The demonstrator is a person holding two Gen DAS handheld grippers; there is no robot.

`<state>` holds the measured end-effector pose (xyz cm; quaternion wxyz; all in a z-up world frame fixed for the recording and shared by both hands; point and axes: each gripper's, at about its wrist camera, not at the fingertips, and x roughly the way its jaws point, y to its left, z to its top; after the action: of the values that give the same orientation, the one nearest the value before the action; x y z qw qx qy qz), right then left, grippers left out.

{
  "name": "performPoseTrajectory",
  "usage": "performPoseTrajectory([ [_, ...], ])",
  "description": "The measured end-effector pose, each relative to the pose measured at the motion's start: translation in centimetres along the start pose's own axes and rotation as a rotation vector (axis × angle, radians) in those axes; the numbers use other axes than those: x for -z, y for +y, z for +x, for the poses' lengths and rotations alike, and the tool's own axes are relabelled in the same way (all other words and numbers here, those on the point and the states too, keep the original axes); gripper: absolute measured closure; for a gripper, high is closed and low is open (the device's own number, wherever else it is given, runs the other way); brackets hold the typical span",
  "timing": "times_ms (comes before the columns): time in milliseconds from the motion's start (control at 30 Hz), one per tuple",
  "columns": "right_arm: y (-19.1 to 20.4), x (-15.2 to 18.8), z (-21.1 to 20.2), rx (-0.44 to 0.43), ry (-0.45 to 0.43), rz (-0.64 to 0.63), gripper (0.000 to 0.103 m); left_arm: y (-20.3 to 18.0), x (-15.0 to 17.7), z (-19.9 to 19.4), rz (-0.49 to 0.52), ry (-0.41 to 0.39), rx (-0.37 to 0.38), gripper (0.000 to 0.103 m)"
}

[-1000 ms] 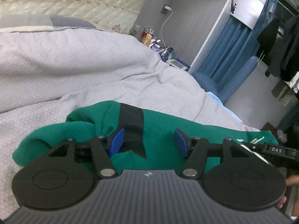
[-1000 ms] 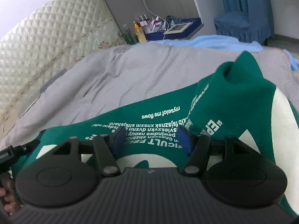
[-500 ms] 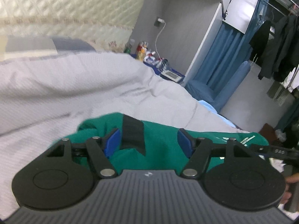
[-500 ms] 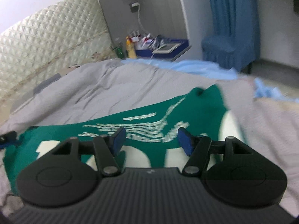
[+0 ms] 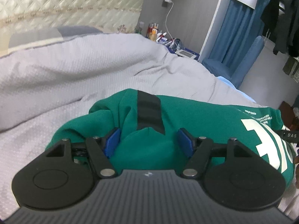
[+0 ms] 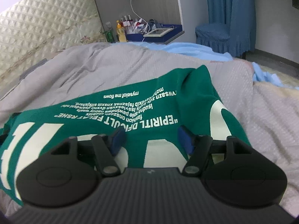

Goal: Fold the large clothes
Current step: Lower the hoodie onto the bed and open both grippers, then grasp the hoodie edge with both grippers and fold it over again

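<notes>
Green sweatshirt (image 5: 196, 115) is lying spread on the grey bed (image 5: 74, 71) near its front edge, printed side up, probably flattened for a fold. Left gripper (image 5: 148, 140) is hovering over the bunched end with the black stripe (image 5: 149, 110); its jaws have just been opening, with cloth between them, the pads not pressing. Right gripper (image 6: 150, 140) is standing open above the white lettering (image 6: 130, 119), holding nothing. Both gripper bodies are hiding the near hem, and the sleeves are hard to make out.

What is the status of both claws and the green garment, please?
Left claw open, just widened, fabric between. Right claw open over green sweatshirt, flat on bed. Nothing in the way.
</notes>
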<state>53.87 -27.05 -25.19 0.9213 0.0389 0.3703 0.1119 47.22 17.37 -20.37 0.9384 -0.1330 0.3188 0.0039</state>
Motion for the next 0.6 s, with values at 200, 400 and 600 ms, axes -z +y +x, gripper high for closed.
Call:
performPoseTrajectory([
  [200,0.2,0.0,0.5,0.003,-0.001,0.018,0.037,0.8,0.2,1.0,-0.049,0.018,0.012,0.027],
  [400,0.6,-0.2,-1.7,0.034,-0.022,0.099,0.036,0.5,0.1,-1.1,-0.089,-0.041,0.021,0.027],
  [600,1.0,0.4,-6.6,-0.03,-0.055,0.24,0.031,-0.9,0.7,-6.5,-0.073,-0.115,0.013,0.026],
])
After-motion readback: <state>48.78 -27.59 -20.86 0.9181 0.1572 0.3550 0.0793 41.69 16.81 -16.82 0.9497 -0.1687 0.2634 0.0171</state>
